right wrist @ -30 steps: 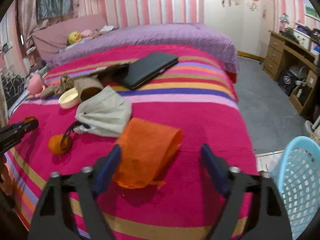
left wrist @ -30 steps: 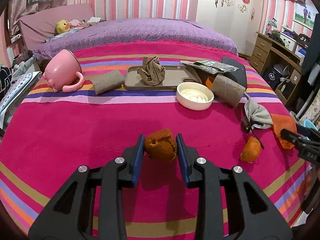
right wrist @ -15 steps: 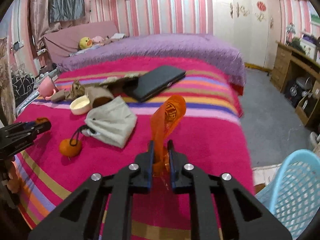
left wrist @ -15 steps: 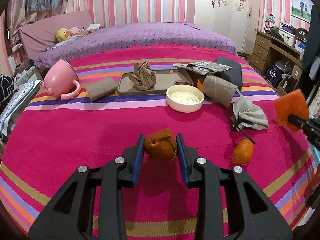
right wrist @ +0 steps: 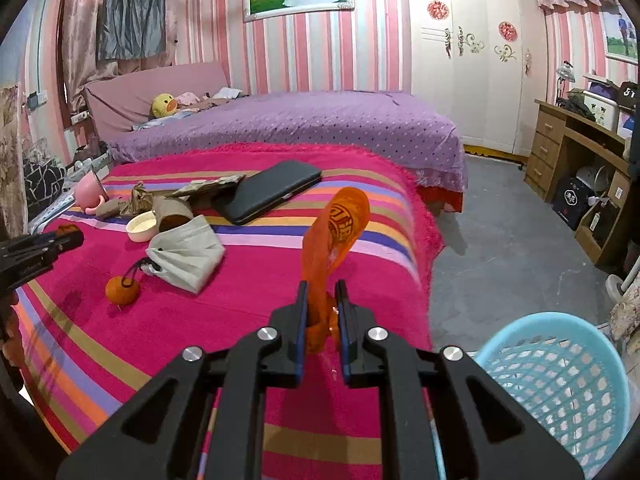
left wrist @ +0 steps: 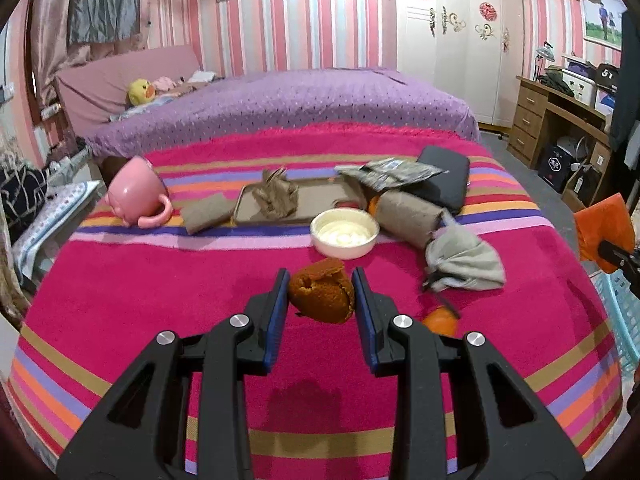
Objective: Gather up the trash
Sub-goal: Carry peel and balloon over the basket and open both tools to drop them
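A piece of orange peel [left wrist: 322, 294] is pinched between the blue pads of my left gripper [left wrist: 320, 280], held above the striped pink blanket [left wrist: 160, 300]. My right gripper [right wrist: 321, 288] is shut on a thin orange plastic wrapper [right wrist: 344, 224] that stands up from its jaws, lifted off the bed. The light blue mesh basket [right wrist: 560, 380] sits on the floor, low and to the right of that gripper. In the left wrist view the same wrapper [left wrist: 604, 228] shows at the right edge above the basket [left wrist: 620, 312].
On the blanket lie a whole orange [right wrist: 122, 290], a grey drawstring pouch [left wrist: 464, 260], a cardboard roll [left wrist: 408, 212], a white bowl [left wrist: 344, 232], a brown tray [left wrist: 316, 200] with crumpled paper [left wrist: 280, 198], a pink mug [left wrist: 138, 194] and a black case [left wrist: 444, 178].
My right gripper closed on the orange wrapper and lifted it off the blanket toward the bed's edge. The left gripper drew back and up, still holding the peel.
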The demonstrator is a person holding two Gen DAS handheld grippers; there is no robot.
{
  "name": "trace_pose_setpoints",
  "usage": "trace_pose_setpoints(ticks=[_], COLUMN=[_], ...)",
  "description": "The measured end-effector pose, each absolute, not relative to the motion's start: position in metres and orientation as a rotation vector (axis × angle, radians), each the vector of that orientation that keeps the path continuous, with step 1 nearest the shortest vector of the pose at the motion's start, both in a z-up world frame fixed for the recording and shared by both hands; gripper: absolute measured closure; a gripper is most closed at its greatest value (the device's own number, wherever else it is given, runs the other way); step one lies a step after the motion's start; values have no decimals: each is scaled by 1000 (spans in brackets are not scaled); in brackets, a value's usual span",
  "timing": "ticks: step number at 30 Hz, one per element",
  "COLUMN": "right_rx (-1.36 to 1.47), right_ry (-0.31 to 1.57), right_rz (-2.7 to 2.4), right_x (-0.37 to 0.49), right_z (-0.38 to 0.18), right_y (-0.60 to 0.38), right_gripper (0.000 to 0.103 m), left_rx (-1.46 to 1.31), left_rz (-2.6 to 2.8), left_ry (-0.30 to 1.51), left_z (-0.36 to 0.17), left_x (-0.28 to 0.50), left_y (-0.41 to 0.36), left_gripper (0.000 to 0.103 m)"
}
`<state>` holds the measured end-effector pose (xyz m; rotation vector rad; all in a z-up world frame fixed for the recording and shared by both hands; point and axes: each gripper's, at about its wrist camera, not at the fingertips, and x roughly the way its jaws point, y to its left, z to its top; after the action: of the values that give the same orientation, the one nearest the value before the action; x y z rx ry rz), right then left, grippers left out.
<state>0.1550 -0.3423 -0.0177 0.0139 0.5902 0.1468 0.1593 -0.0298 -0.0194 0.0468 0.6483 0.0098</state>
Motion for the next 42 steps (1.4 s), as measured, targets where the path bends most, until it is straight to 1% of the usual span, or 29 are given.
trace_pose_setpoints(ticks=[5, 17, 29, 42], right_rx=[22, 25, 11, 70], right_ry=[561, 536, 550, 559], right_rz=[128, 16, -108, -229], right_x=[142, 112, 81, 53], right_z=[-12, -7, -14, -29], right_y=[-368, -446, -512, -571], right_gripper=[90, 90, 90, 90], left_rx=[49, 91, 99, 126], left_rz=[-5, -121, -267, -381], left_ry=[634, 618, 625, 609], left_z=[-12, -4, -10, -19], left_x=[154, 142, 127, 114], left_y=[-60, -163, -264, -365], left_gripper=[73, 73, 73, 72])
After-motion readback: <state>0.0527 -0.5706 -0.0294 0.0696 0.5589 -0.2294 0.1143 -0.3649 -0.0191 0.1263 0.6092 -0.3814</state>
